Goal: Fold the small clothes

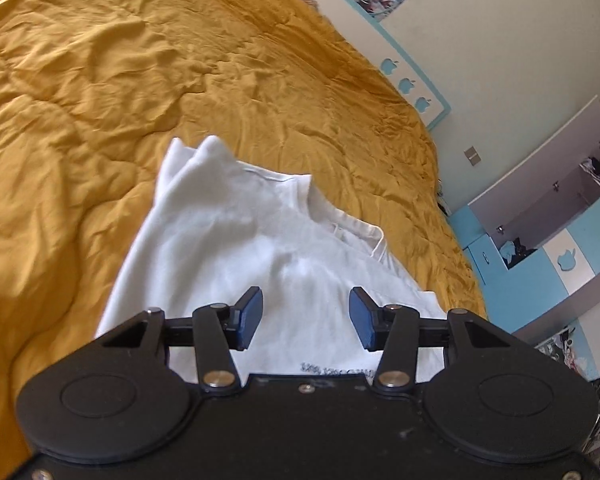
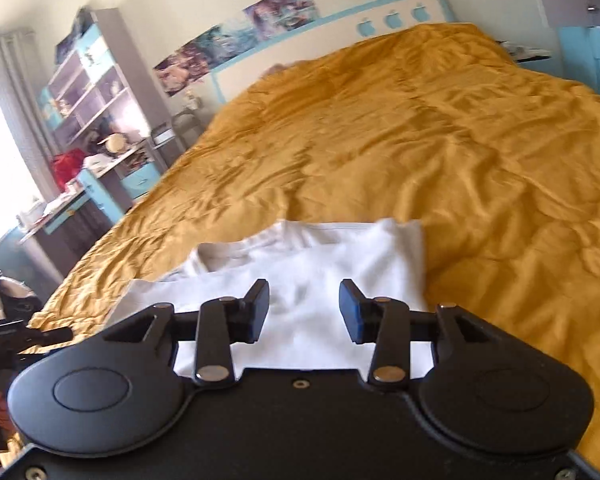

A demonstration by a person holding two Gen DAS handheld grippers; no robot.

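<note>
A small white shirt (image 1: 236,240) lies partly folded on the mustard-yellow bedspread (image 1: 100,80), neckline toward the far right, with small dark print near its near edge. My left gripper (image 1: 306,316) hovers over the shirt's near part, open and empty. In the right wrist view the same white shirt (image 2: 340,256) lies on the bedspread (image 2: 460,140), its collar at the left. My right gripper (image 2: 304,308) is open and empty above the shirt's near edge. The left gripper's black body (image 2: 12,340) shows at the far left edge.
A white and blue headboard (image 2: 380,20) with apple shapes stands at the far end of the bed. A shelf unit and cluttered desk (image 2: 92,120) stand on the left. Blue and grey cabinets (image 1: 560,220) line the right wall.
</note>
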